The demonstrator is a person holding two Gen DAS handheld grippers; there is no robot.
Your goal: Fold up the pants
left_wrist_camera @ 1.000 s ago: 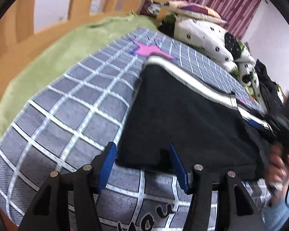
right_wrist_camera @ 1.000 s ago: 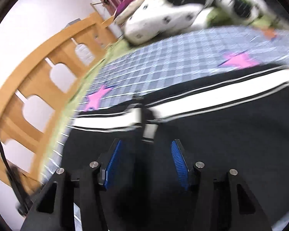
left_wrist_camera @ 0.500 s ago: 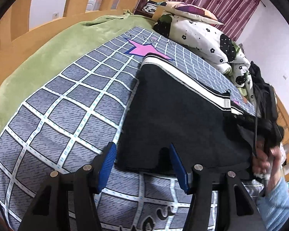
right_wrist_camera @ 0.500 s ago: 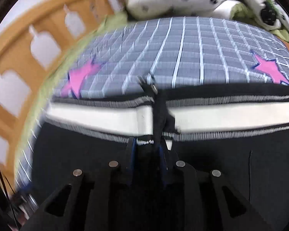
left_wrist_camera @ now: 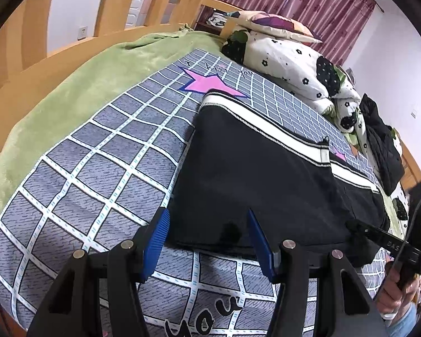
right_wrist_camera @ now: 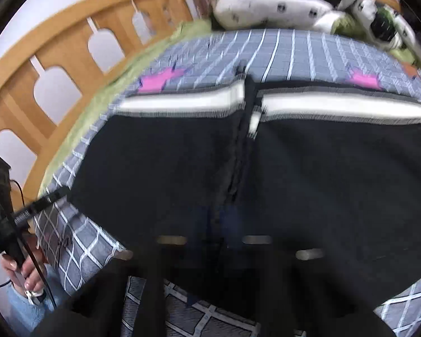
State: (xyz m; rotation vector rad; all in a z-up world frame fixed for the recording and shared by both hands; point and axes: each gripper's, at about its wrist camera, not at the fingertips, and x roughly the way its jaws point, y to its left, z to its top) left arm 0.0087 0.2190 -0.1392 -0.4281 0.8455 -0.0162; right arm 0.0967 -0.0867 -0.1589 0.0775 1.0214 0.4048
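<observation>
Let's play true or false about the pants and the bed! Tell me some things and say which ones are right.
1. The pants are black with a white stripe. True.
2. The pants hang on the bed rail. False: they lie flat on the checked sheet.
3. The left tool is open. True, with the pants' near edge between its blue pads.
4. The sheet has yellow moons. False: it has pink stars.
5. A pillow sits at the far end of the bed. True.

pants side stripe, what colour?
White, edged in grey, running along the far side of the black pants. Clearest in the left wrist view.
</observation>
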